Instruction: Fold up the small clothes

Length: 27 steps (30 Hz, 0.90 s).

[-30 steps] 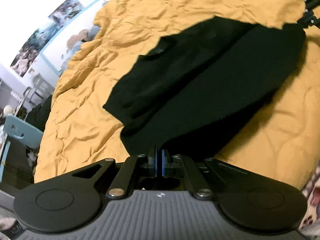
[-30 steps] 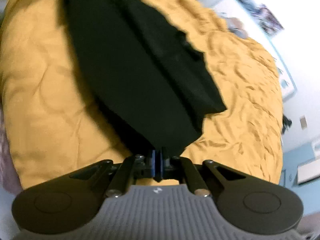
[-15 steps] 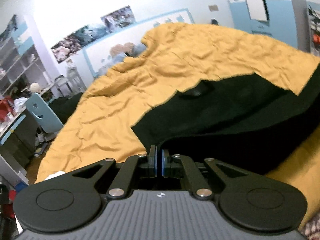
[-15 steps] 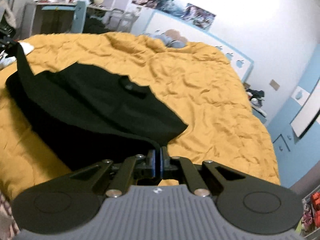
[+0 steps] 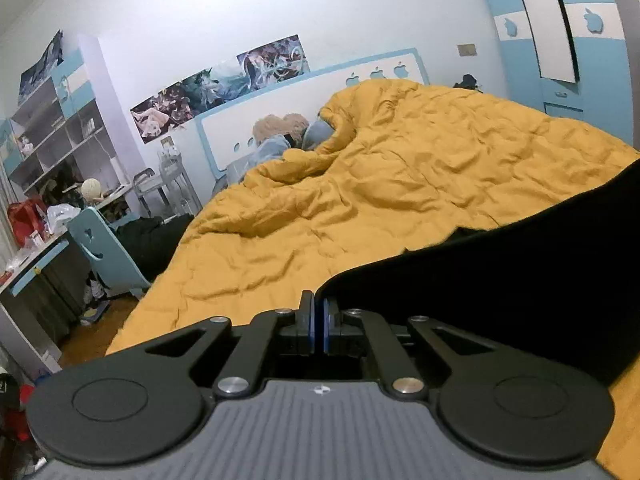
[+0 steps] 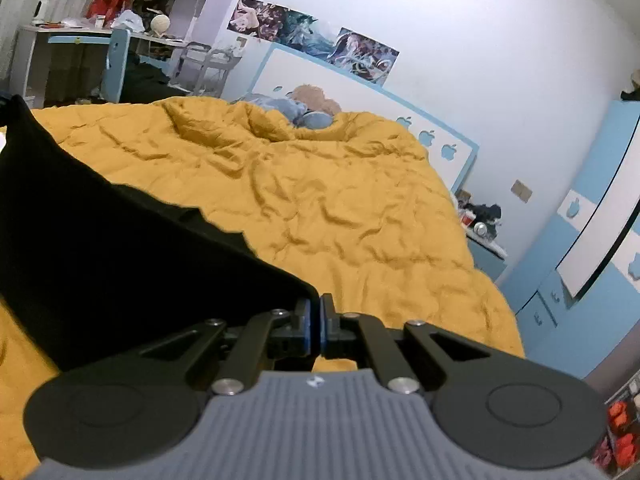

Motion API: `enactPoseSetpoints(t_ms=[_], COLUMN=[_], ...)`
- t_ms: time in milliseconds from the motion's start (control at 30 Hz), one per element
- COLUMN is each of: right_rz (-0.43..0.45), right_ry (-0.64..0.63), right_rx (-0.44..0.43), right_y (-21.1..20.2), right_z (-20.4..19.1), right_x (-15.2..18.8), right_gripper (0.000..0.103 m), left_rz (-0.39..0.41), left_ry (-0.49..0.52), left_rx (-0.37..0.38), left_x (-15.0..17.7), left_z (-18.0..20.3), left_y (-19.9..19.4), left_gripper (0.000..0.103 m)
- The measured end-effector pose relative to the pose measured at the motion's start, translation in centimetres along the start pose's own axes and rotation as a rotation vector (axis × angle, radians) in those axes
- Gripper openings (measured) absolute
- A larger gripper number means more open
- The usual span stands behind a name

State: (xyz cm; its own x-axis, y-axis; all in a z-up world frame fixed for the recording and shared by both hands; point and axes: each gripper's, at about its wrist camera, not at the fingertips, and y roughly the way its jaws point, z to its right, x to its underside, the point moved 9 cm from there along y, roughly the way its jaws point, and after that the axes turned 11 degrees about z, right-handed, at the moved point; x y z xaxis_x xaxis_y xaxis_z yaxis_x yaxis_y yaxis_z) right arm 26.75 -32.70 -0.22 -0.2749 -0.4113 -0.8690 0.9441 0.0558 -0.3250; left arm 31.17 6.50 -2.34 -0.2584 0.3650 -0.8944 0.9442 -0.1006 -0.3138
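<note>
A black garment [image 5: 520, 280] hangs stretched between my two grippers over the yellow quilt [image 5: 400, 184] of the bed. My left gripper [image 5: 319, 320] is shut on one corner of the garment, which runs off to the right. My right gripper [image 6: 315, 320] is shut on the other corner; the garment [image 6: 100, 248] runs off to the left there, above the quilt [image 6: 340, 208]. The garment's lower part is hidden behind the gripper bodies.
Plush toys [image 5: 288, 132] lie at the headboard [image 6: 360, 84]. A blue chair [image 5: 104, 252] and a cluttered desk [image 6: 72, 36] with shelves stand left of the bed. A blue wardrobe [image 6: 592, 248] and a nightstand [image 6: 484, 252] stand on the right.
Both grippers have lifted and tilted up with the garment. The views swung from looking down on the garment spread on the quilt to looking across the bed at the headboard wall.
</note>
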Motion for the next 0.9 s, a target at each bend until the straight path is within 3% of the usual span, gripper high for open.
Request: enactPoseSetpoints(t_ms=[200, 400, 667, 900], right_rz=[0.012, -0.022, -0.141, -0.221], right_ry=[0.023, 0.064, 0.087, 0.083], right_rx=[0.021, 0.031, 0.013, 0.01], right_y=[7.9, 17.2, 28.5, 35.4], right_z=[2.2, 3.4, 2.1, 0.9], right_x=[-3.1, -3.3, 2.3, 6.9], right_gripper=[0.0, 0.0, 0.0, 0.0], left_rz=[-0.04, -0.089, -0.222, -0.282], left_ry=[-0.009, -0.006, -0.033, -0.048], left_rx=[-0.012, -0.023, -0.016, -0.01], left_x=[-1.5, -1.3, 3.5, 6.8], left_z=[-1.2, -1.3, 0.3, 1.1], left_y=[5.8, 12.4, 21.6, 26.1], left_gripper=[0.004, 0.004, 0.004, 0.004])
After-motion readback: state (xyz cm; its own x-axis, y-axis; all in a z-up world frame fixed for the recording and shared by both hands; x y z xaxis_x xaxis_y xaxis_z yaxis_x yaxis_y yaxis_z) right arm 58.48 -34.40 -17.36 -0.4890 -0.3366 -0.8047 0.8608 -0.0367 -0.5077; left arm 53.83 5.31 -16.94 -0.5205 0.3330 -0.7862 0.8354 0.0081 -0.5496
